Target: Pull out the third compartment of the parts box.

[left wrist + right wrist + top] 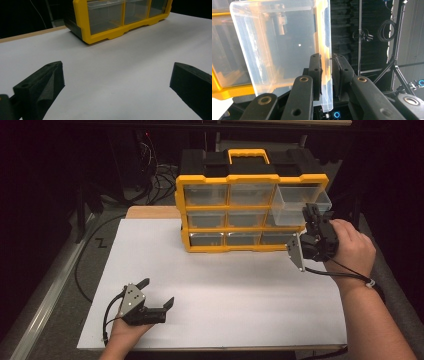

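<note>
So the thing in play is a clear plastic drawer [287, 50], see-through with slightly frosted walls and a flat front lip, and as far as I can tell there's nothing in it. It sits pulled partway out of the top right slot of a yellow organizer [250, 212], at the far right of the desk. In the right gripper view the jaws are nearly shut with the drawer's front wall pinched between them, one pad inside the drawer and one outside.

The organizer has a yellow frame, black top, a yellow carry handle [247, 156] and three rows of three clear drawers; the others all look pushed in.

Surface-wise, it's a desk [225, 290] covered in a plain white sheet, with a strip of bare wood peeking out at the far left corner. The room around it is dark: cables [160, 175] on the floor behind the organizer, and in the right gripper view a tripod leg [397, 70] and a coiled cable hanging off to the right.

Hands: the left gripper [155, 297] sits low at the near left of the desk, jaws spread wide, gripping nothing, aimed toward the organizer. The right gripper [314, 215] is up at the far right, forearm coming in from the near right edge, wrist angled so the jaws point up and away at the drawer.
</note>
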Demonstrator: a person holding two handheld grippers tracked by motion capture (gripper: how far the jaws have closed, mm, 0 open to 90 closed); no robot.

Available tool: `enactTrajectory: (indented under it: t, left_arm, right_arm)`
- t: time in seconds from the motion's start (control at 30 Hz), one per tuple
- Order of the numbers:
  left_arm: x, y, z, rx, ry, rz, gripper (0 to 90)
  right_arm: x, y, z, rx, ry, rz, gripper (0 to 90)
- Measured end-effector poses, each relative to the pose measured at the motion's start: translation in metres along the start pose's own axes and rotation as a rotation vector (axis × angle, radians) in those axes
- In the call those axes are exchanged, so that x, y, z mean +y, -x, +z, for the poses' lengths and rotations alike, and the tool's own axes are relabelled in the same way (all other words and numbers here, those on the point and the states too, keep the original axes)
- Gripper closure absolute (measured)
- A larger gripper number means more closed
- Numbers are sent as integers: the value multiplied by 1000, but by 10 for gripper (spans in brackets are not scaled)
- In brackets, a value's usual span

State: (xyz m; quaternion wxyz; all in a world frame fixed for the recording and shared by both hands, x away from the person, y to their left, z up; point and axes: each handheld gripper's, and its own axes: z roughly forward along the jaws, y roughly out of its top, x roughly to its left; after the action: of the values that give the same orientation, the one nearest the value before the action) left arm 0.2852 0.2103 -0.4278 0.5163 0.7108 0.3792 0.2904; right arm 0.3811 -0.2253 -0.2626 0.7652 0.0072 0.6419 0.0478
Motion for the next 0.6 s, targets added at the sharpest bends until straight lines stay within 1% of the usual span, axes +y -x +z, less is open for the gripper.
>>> enactTrajectory:
  t: [0.4, 0.53, 0.6]
  left_arm:
    - [0, 0, -1, -1, 2, 2, 4]
    - [0, 0, -2, 0, 5, 4, 4]
    - [0, 0, -1, -2, 6, 3, 4]
  right_arm:
    - [-2, -4, -4, -7, -1, 14, 799]
    - [-2, -3, -5, -7, -1, 14, 799]
    - [-3, -3, -6, -7, 0, 6, 799]
